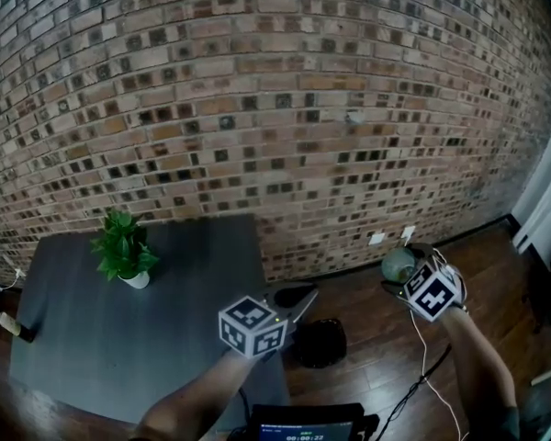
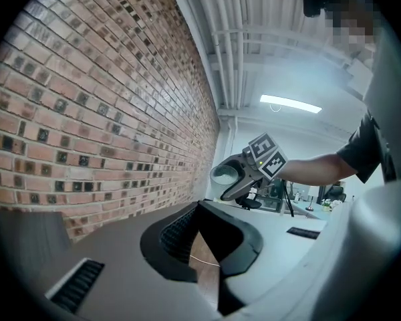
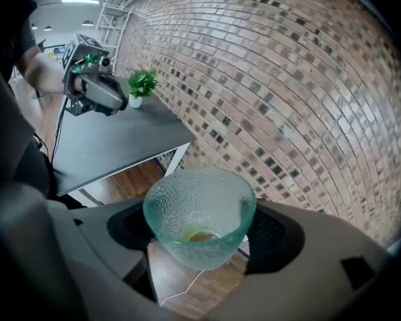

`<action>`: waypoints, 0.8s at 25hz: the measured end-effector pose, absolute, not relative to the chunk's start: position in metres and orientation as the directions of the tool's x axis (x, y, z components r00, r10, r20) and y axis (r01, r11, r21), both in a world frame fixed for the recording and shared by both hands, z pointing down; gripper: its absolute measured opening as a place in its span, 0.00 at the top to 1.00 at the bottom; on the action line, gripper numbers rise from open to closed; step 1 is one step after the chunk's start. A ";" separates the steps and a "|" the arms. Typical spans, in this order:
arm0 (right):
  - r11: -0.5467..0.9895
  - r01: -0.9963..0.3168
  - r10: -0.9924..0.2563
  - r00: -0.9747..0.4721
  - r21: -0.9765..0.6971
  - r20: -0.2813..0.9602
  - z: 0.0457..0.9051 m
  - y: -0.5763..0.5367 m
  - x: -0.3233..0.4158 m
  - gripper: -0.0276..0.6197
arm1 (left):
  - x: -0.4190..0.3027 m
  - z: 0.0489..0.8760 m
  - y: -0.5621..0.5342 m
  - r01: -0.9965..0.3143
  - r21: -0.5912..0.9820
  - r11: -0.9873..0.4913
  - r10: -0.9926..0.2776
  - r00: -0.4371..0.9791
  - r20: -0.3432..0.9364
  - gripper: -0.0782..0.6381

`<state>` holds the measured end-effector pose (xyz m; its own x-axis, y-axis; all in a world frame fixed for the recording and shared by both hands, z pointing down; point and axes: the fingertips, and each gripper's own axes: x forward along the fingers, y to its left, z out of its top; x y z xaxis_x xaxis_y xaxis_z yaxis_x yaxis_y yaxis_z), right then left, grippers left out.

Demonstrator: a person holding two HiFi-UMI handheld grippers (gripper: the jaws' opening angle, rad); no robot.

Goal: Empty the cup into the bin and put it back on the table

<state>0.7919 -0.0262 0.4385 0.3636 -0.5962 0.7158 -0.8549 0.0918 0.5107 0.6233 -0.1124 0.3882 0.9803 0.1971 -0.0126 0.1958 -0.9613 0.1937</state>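
Observation:
The cup (image 3: 200, 216) is a pale green dimpled glass with a bit of yellowish stuff at its bottom. My right gripper (image 3: 200, 236) is shut on it, holding it upright over the wooden floor. In the head view the cup (image 1: 398, 265) and right gripper (image 1: 409, 278) hang right of the black round bin (image 1: 320, 343) on the floor. My left gripper (image 1: 294, 301) hovers just above and left of the bin, by the table's right edge. Its jaws (image 2: 204, 243) are open with nothing between them. From there the cup (image 2: 225, 174) shows ahead in the right gripper (image 2: 244, 179).
A dark grey table (image 1: 119, 329) stands at the left with a small potted plant (image 1: 122, 246) on it. The brick wall (image 1: 285, 108) runs behind, with a white socket (image 1: 376, 238) low down. A cable (image 1: 422, 361) trails across the floor.

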 end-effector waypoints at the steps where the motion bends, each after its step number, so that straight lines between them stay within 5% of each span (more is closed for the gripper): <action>1: 0.094 -0.853 -0.594 0.367 0.514 0.716 0.438 -0.027 0.793 0.34 | 0.623 0.388 -0.113 0.197 0.193 -0.961 0.198 0.980 -0.013 0.90; 20: 0.160 -0.771 -0.509 0.471 0.617 0.720 0.435 -0.026 0.818 0.34 | 0.628 0.389 -0.116 0.196 0.181 -0.964 0.201 0.980 0.008 0.90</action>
<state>0.8175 -0.0262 0.4349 0.4711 -0.5093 0.7202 -0.7705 0.1598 0.6170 0.6277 -0.1161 0.3890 0.9796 0.2007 0.0076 0.1960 -0.9638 0.1806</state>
